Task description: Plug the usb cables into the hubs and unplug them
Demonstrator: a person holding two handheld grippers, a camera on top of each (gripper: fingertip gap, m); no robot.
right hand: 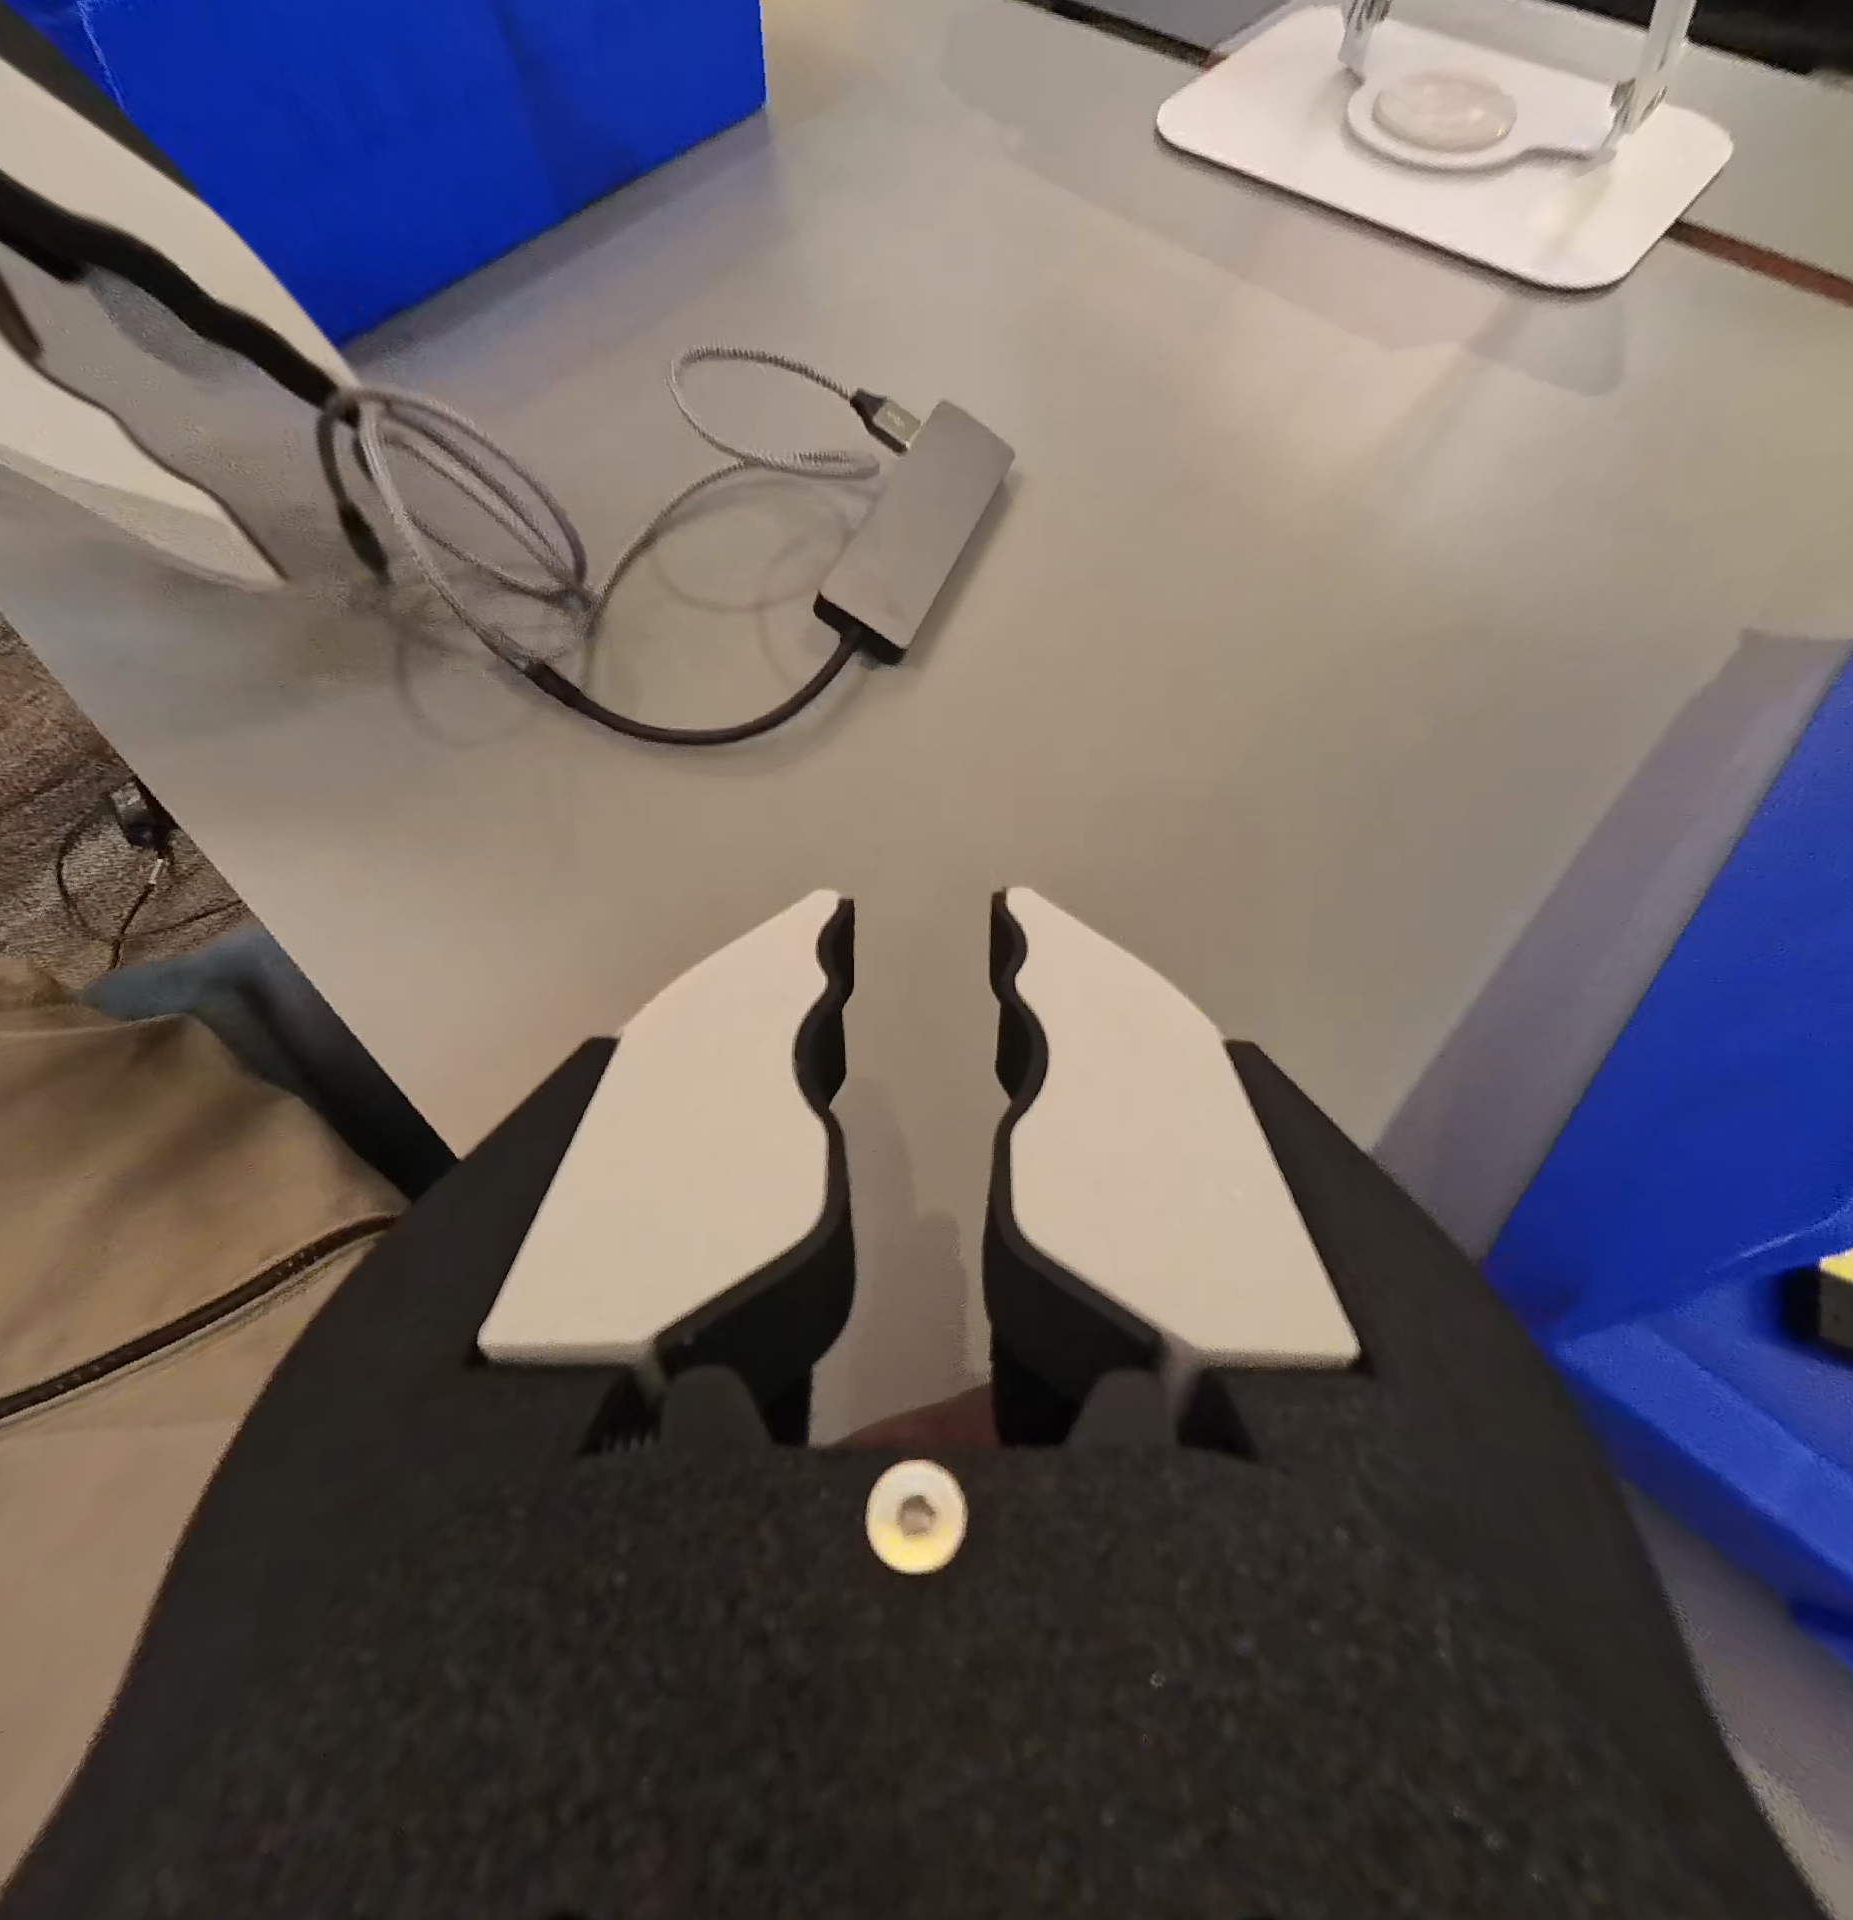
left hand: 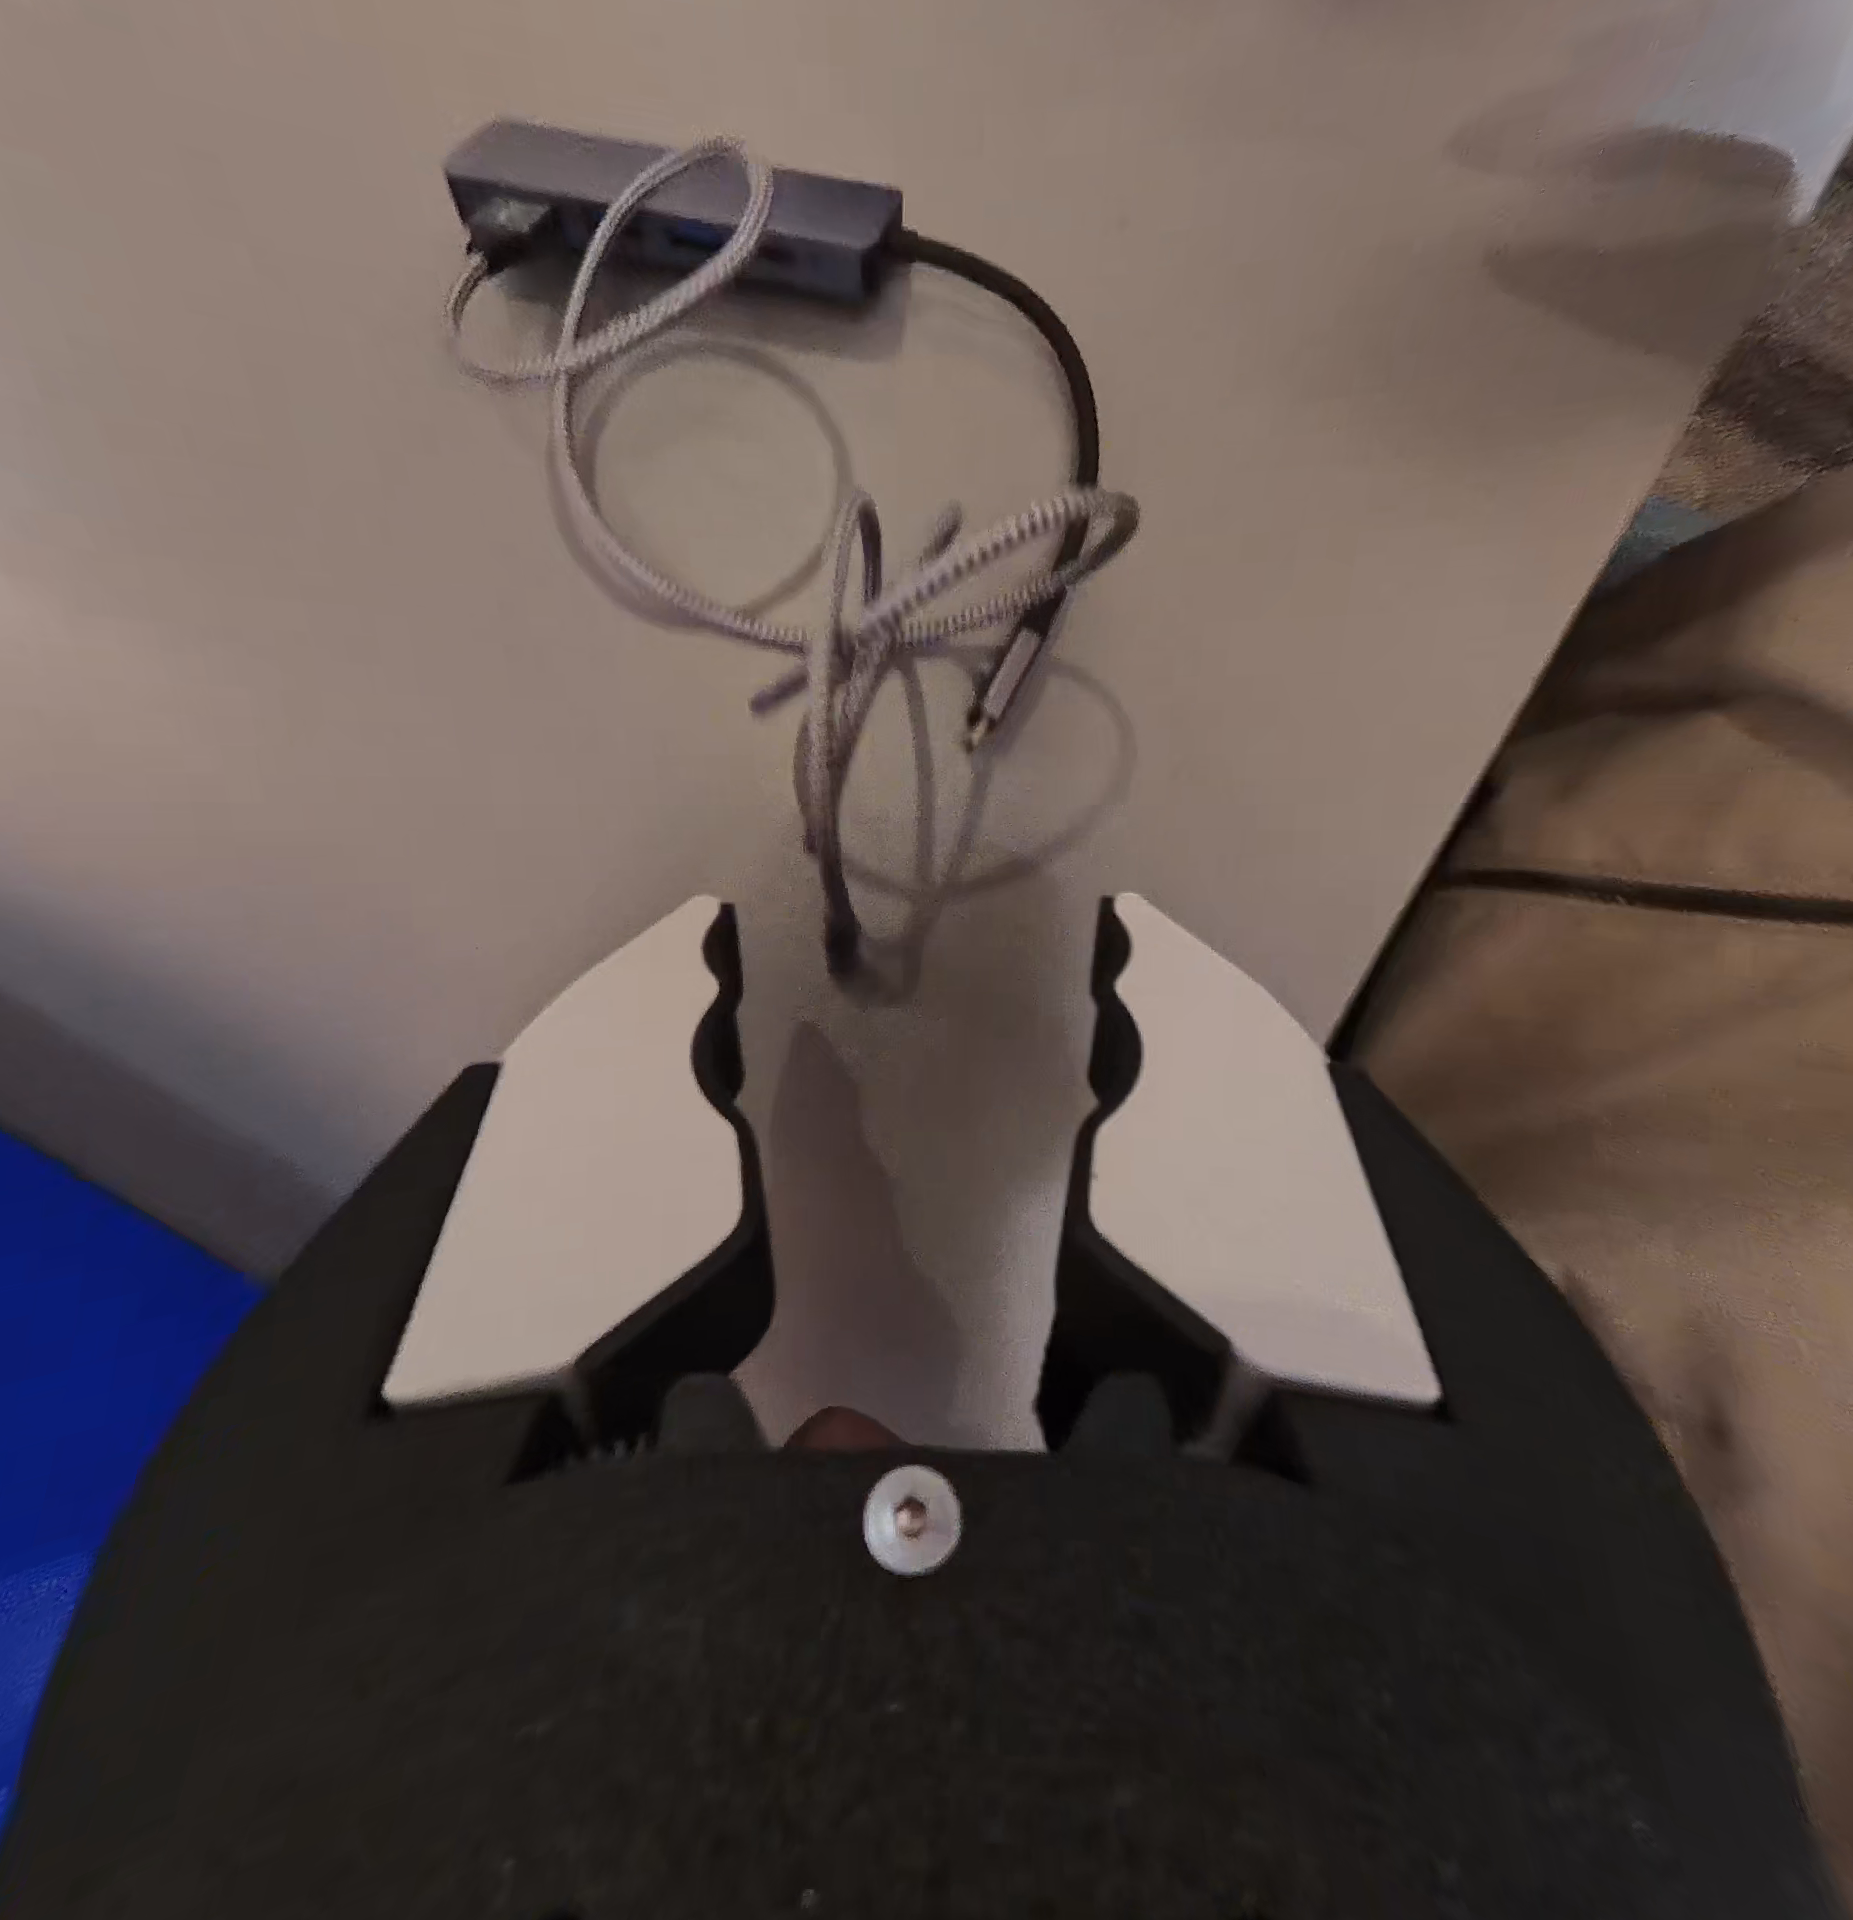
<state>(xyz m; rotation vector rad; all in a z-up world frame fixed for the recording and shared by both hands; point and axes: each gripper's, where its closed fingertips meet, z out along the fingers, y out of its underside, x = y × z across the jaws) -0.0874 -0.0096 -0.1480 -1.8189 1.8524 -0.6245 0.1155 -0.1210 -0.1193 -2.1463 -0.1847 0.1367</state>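
One cable (right hand: 766, 416) sits in the hub (right hand: 917, 530); both grippers, left (left hand: 917, 925) and right (right hand: 922, 914), gape empty, so next grab a loose plug (left hand: 1010, 675).

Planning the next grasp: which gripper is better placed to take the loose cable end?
Left, probably. Left gripper is open with the loose cable end at its fingertips; right gripper sits well back from the hub.
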